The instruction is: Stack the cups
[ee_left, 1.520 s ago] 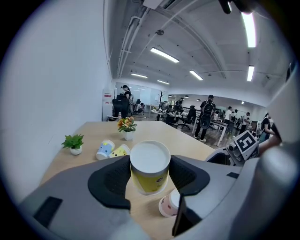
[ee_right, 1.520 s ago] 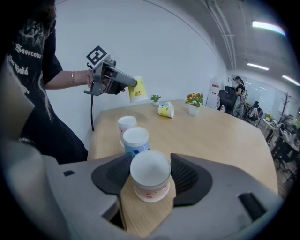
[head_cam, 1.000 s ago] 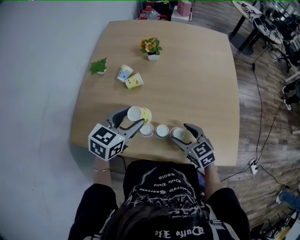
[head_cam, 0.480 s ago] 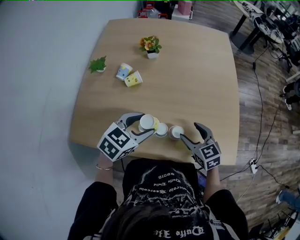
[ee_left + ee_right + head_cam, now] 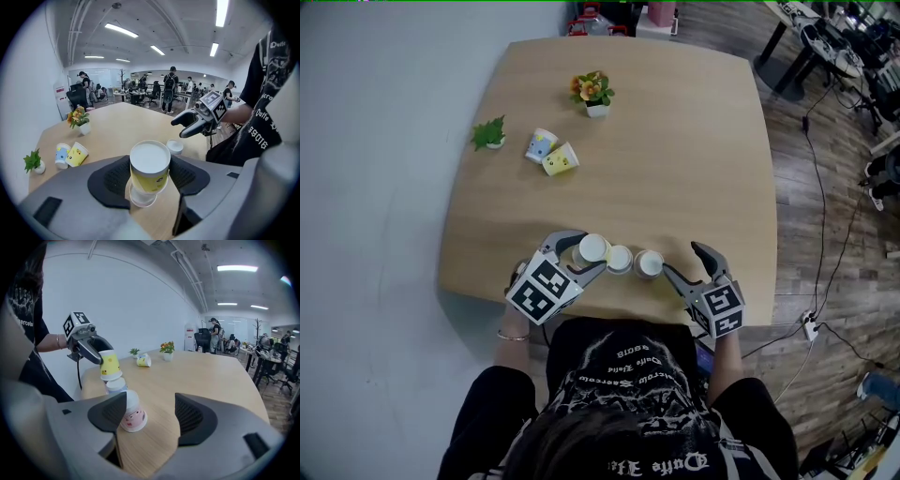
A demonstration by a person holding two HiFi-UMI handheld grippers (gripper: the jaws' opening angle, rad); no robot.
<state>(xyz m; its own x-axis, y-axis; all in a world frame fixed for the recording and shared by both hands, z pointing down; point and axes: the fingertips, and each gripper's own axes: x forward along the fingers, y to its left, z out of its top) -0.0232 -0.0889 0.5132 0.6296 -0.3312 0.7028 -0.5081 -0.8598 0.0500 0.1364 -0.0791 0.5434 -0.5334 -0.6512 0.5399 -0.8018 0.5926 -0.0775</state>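
My left gripper (image 5: 574,261) is shut on a yellow paper cup (image 5: 592,248), held bottom-up between its pads (image 5: 150,178). The yellow cup (image 5: 150,169) hangs just over an upturned cup on the table, of which only the rim (image 5: 138,200) shows. A white upturned cup (image 5: 620,259) and a pink-faced one (image 5: 649,263) continue the row to the right. My right gripper (image 5: 686,262) stands open just right of the pink cup (image 5: 131,414). That cup sits close by the gripper's left finger, with no pad pressing on it.
A blue cup (image 5: 541,144) and a yellow cup (image 5: 562,159) lie on their sides at the far left of the wooden table (image 5: 675,169). A flower pot (image 5: 592,94) and a small green plant (image 5: 490,134) stand beyond. The row sits near the table's front edge.
My left gripper has carried the yellow cup right and down onto the left end of the row. My right gripper has drawn back to the right, off the pink cup.
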